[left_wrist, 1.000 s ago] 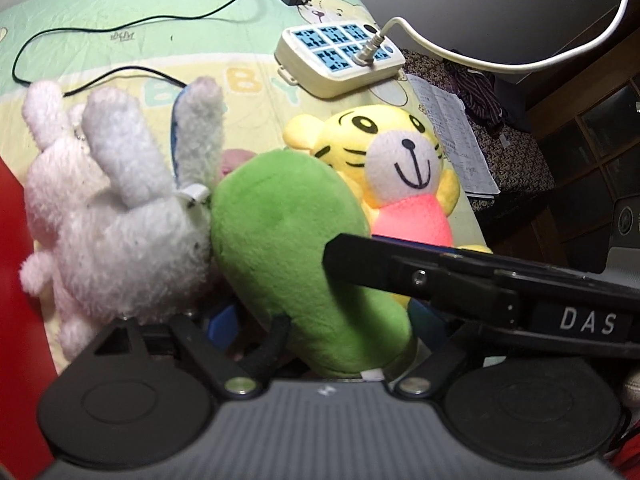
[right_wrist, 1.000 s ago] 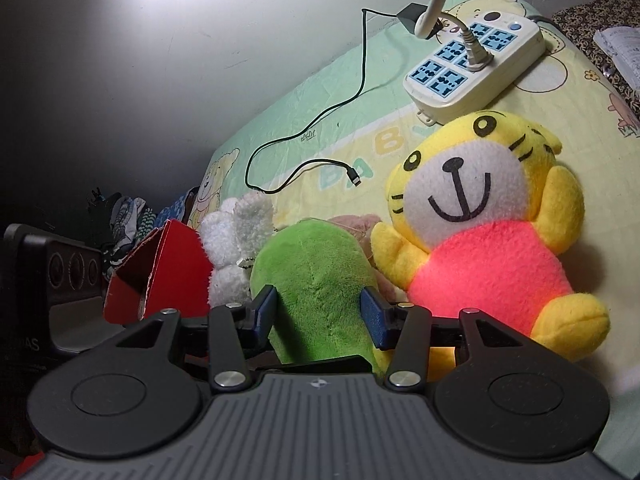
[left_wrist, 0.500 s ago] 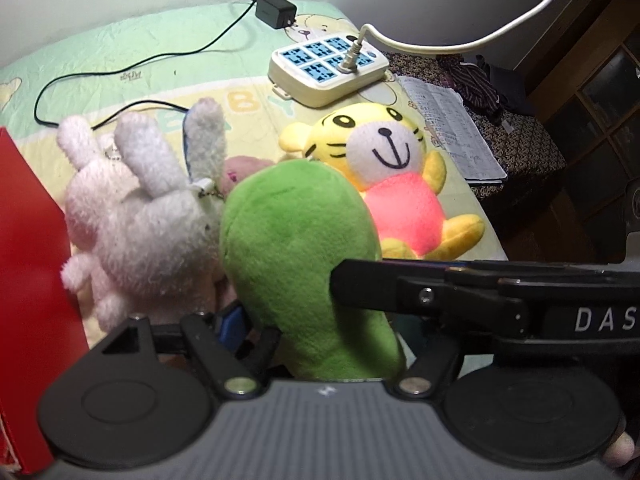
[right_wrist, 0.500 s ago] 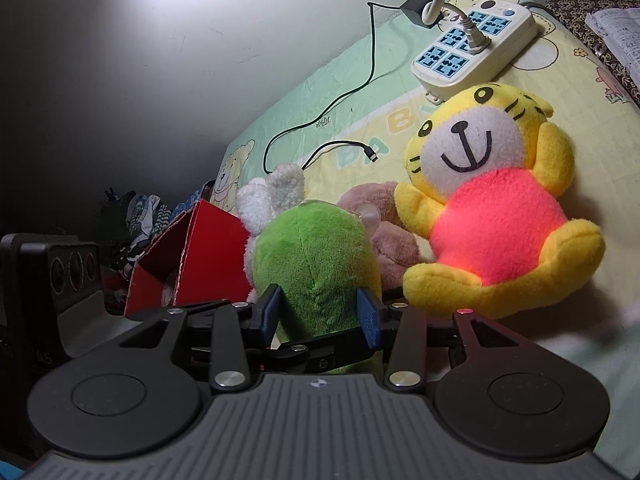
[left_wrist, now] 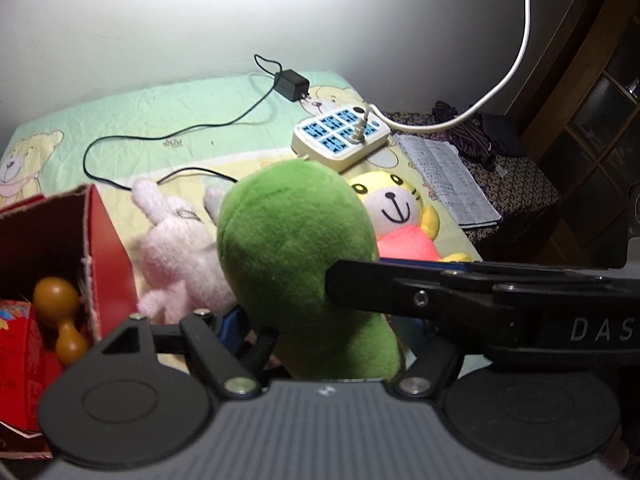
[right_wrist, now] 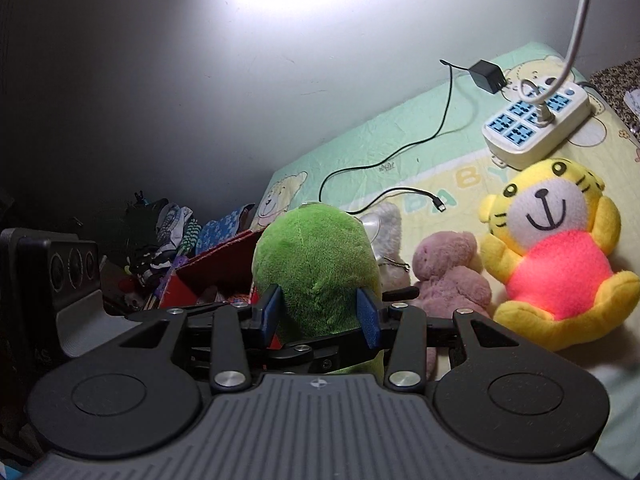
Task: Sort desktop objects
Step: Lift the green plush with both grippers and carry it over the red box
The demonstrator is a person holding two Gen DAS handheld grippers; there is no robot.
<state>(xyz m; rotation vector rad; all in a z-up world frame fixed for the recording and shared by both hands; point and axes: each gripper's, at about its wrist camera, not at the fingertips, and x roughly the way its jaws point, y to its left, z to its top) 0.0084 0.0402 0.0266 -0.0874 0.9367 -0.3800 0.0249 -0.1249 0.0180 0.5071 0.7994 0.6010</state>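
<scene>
Both tools on the green plush (right_wrist: 316, 268): right tool (right_wrist: 318, 314) has its blue pads (right_wrist: 369, 317) clamped on its lower sides, left tool (left_wrist: 320, 336) grips it from below, with the right tool's arm crossing in front. Plush is held upright, clear of the mat (left_wrist: 160, 128); red box (left_wrist: 108, 240) sits to the left tool's left with a wooden dumbbell toy (left_wrist: 60, 312) inside. Beyond it lie the pink rabbit (left_wrist: 176, 256) and, ahead-right, yellow tiger (right_wrist: 556, 256), small pink bear (right_wrist: 448, 276) and power strip (right_wrist: 536, 124).

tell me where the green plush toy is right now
The green plush toy is clamped in the right gripper, raised above the mat between the red box and the yellow tiger plush.
</scene>
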